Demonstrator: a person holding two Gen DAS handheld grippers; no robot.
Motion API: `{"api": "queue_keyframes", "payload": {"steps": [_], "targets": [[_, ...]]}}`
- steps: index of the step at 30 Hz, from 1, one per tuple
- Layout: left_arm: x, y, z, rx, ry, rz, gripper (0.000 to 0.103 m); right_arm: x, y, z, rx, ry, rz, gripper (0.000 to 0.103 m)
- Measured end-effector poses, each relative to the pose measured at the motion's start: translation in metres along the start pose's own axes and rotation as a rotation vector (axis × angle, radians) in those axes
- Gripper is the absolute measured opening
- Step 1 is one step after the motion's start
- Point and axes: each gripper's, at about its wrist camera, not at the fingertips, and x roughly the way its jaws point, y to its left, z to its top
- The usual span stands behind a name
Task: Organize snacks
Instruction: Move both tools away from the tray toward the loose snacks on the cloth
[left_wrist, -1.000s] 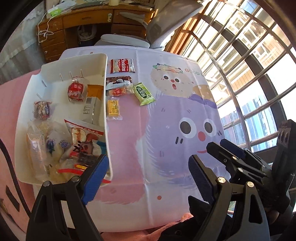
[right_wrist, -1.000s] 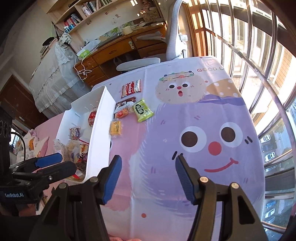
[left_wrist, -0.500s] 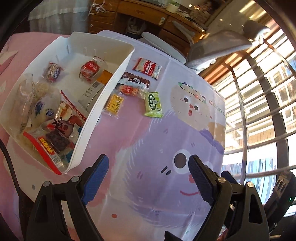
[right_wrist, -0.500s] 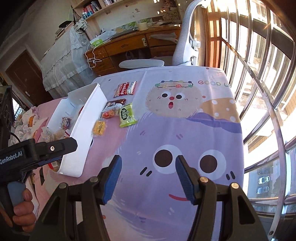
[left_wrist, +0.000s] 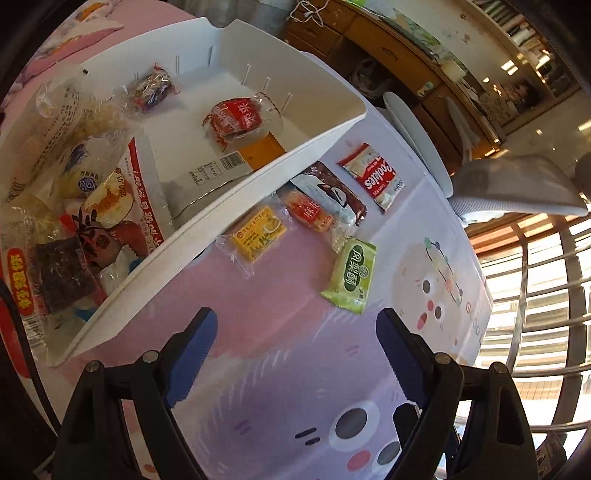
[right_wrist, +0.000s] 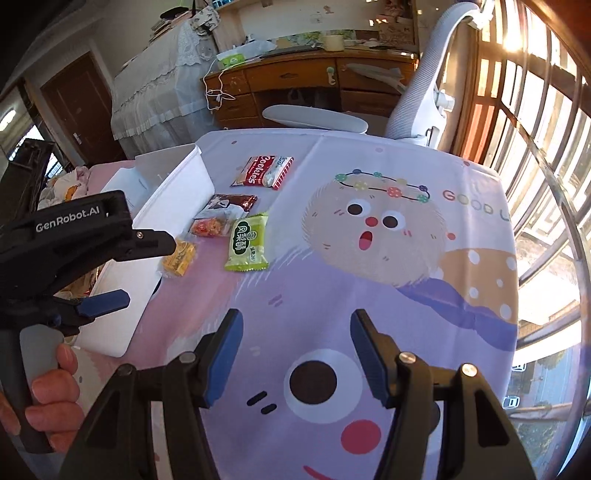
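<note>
1. The left gripper (left_wrist: 295, 328) hangs over the tablecloth (left_wrist: 280, 332) with its blue pads spread wide and nothing between them.
2. The right gripper (right_wrist: 295, 332) is also above the cloth, jaws apart and empty, over the cartoon face's dark eye.
3. A hand (right_wrist: 48, 398) grips the left tool's handle at the lower left of the right wrist view.
4. A white bin (left_wrist: 258, 173) sits on the left part of the table and already holds several wrapped snacks, among them a red round one (left_wrist: 236, 118) and a large red-and-white bag (left_wrist: 122, 206).
5. Five snacks lie loose on the cloth just beside the bin's long wall.
6. The yellow pack (left_wrist: 258, 232) lies closest to the wall, partly under its overhanging rim in the left wrist view.
7. The orange pack (left_wrist: 308, 210) and the brown pack (left_wrist: 328, 188) overlap each other.
8. The green pack (left_wrist: 351, 277) lies nearest the left gripper, apart from the others.
9. The red cookies pack (left_wrist: 373, 177) lies farthest off, toward the grey chair (right_wrist: 417, 99).
</note>
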Motion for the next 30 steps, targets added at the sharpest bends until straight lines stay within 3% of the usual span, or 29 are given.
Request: {"api": "queue_keyframes", "payload": {"steps": [6,16,20,30], "targets": [[0.022,0.004,0.005,-0.081,-0.077,0.045,0.087,0.036,0.003,0.010,-0.066,0.004,0.052,0.062],[0.047,0.002,0.023,-0.148,-0.116,0.091,0.087,0.073,0.018,0.018,-0.119,-0.001,0.103,0.062],[0.050,0.003,0.028,-0.185,-0.118,0.159,0.087,0.080,0.022,0.027,-0.130,-0.008,0.116,0.062],[0.068,0.000,0.036,-0.271,-0.082,0.225,0.087,0.094,0.030,0.047,-0.187,-0.026,0.130,0.062]]}}
